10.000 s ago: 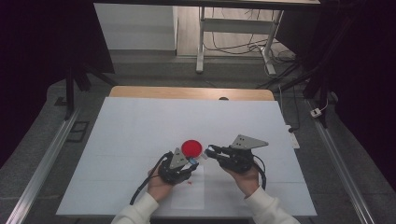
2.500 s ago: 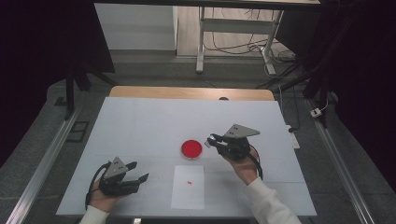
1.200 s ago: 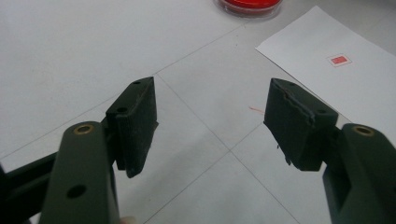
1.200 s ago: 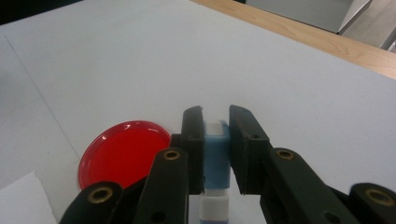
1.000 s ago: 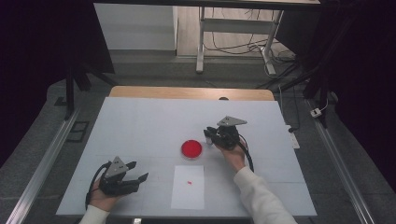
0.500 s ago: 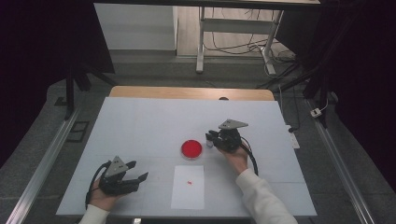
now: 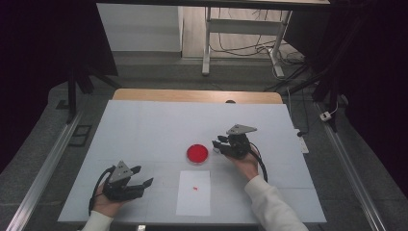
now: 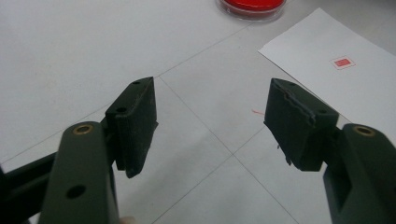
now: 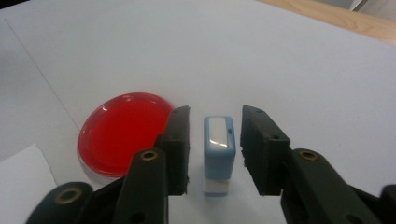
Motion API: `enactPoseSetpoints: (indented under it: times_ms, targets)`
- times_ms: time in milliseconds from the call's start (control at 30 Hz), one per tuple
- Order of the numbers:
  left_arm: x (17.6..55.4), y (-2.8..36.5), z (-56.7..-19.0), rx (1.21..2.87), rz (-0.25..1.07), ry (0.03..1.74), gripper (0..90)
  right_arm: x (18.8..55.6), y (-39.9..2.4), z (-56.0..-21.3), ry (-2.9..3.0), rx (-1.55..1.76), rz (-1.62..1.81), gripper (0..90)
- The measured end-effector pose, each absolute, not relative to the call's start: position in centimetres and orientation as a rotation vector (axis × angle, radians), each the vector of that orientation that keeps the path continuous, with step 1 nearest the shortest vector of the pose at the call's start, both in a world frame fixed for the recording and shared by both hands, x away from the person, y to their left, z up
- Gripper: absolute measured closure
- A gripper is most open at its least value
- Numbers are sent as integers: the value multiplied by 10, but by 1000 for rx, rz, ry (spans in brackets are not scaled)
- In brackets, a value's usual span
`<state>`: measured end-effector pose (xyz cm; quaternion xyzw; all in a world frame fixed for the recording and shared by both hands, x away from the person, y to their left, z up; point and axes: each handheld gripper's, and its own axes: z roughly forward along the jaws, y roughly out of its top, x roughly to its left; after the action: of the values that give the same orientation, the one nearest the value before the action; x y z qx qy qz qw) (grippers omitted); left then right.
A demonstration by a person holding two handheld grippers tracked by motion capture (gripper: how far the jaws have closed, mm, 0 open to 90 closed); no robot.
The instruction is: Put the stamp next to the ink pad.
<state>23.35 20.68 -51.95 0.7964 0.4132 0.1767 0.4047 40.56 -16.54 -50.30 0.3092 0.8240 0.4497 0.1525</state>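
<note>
Two jaws of the right gripper, just opening, flank the upright blue stamp without pressing it; red ink pad just beside. Left gripper open, empty, well apart.

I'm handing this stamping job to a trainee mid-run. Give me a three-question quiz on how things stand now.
1. True or false: the right gripper is clamped on the blue stamp.
2. What lies nearest the stamp? A) the red ink pad B) the white paper C) the left gripper
3. What mark is on the paper?

Key
1. False: its jaws have just been opening, and the stamp stands upright on the table between them with a gap on each side.
2. A
3. A small red square print.
</note>
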Motion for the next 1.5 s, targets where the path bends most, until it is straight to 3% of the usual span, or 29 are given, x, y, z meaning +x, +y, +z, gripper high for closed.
enactPoseSetpoints:
  times_ms: [133, 267, 800, 1500]
  targets:
    - [233, 207, -520, 2012, 446, 1042, 343, 403, -166, -498, 2355, 849, 1314, 519]
    - [233, 207, -520, 2012, 445, 1043, 343, 398, -169, -492, 2342, 830, 1347, 493]
    - [233, 205, -519, 2009, 441, 1025, 344, 354, -212, -478, 2290, 795, 1332, 497]
    - [235, 202, -520, 2019, 442, 1011, 343, 301, -296, -499, 2264, 867, 1312, 497]
